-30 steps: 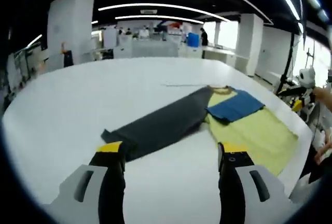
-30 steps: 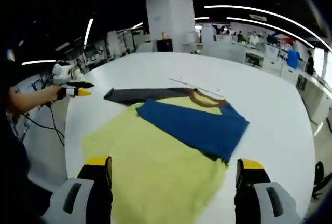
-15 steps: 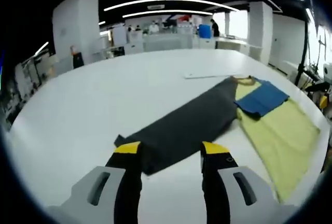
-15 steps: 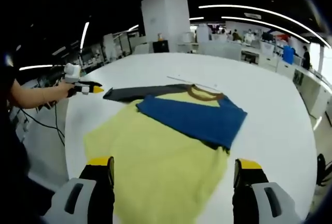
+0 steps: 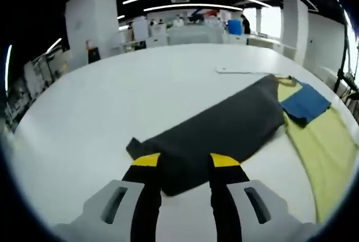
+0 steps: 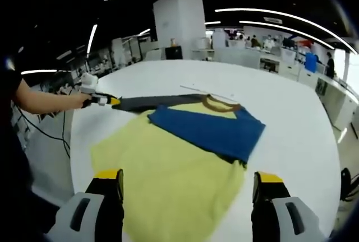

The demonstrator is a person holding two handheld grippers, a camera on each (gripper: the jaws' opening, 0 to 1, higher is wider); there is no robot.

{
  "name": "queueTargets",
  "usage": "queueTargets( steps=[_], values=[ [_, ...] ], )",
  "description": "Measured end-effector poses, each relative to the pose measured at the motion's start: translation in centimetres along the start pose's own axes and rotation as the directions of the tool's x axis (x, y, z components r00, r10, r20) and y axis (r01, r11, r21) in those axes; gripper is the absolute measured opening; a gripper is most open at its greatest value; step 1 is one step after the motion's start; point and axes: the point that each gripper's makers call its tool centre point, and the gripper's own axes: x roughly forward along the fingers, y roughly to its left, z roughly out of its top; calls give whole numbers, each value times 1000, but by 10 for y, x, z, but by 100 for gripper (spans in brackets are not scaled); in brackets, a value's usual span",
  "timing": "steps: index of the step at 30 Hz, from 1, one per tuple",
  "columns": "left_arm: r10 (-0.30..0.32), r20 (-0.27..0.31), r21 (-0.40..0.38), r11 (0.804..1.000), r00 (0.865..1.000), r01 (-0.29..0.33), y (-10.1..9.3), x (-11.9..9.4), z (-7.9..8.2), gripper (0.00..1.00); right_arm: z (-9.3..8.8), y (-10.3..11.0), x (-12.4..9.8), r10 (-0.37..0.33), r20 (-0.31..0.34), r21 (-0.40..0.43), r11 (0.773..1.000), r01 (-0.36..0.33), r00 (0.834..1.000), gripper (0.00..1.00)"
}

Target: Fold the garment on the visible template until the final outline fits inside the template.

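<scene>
Your left tongs (image 5: 180, 161) straddle the grey sleeve (image 5: 219, 130) cuff of the garment (image 6: 174, 169) on the surface (image 5: 112, 102), part-closed to pinch it for folding, while your right tongs (image 6: 188, 183) hover apart.

My left gripper (image 5: 185, 161) sits low with its yellow-tipped jaws narrowed, a small gap between them. My right gripper (image 6: 189, 176) has its jaws spread wide apart. In the right gripper view, my left arm (image 6: 47, 102) reaches out, holding the left gripper.
</scene>
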Motion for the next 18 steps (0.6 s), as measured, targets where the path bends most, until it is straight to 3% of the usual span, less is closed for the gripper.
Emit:
queueTargets(
  steps=[8,13,15,18],
  values=[
    [34,-50,6,999,998,-34,5,2,-17,25,-3,-7,-6,-26,-11,10,1000,26,1000,93],
    [56,-40,-19,998,998,-57,10,3,-17,19,-5,-11,-10,-44,-13,17,999,45,999,91],
    [82,-50,-65,994,995,-85,14,2,-18,15,-7,-12,-11,-49,-17,22,999,49,999,91],
    [94,-50,-59,994,994,-97,17,2,-18,12,-10,-13,-12,-54,-21,27,998,54,998,90]
  ],
)
